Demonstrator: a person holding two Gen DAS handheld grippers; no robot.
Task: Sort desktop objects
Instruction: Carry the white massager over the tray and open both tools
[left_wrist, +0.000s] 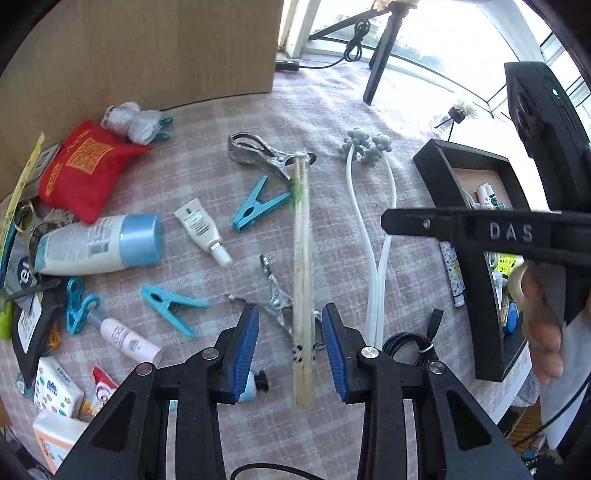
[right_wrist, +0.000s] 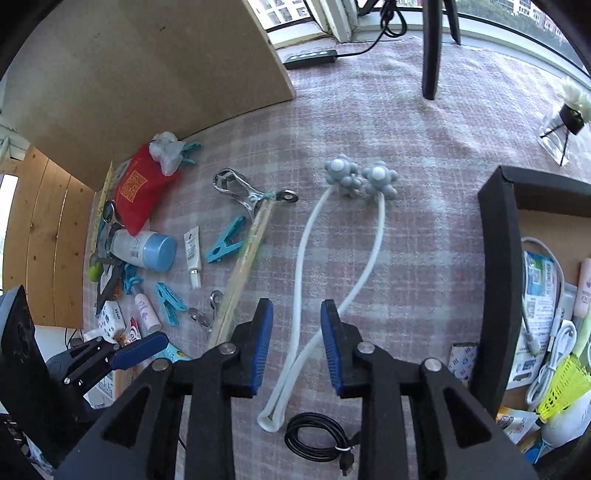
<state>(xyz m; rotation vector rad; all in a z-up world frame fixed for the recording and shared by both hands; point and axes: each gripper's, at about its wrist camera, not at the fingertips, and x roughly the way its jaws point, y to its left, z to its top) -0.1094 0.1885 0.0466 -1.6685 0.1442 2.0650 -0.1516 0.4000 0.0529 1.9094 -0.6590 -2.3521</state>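
Bare cloth lies open between the white massager and the black box wall.

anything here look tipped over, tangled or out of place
Yes. The blue-capped lotion bottle lies on its side beside the red pouch rather than standing. The chopsticks lie across a metal clip, their far tips against another clip. Nothing looks spilled or broken.

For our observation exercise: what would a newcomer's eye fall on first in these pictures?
Probably the white massager with two knobbly grey heads, lying mid-cloth between the open right gripper fingers. Next, the long chopsticks running up between the open left gripper fingers, untouched. The red pouch glows at the far left, by the cardboard.
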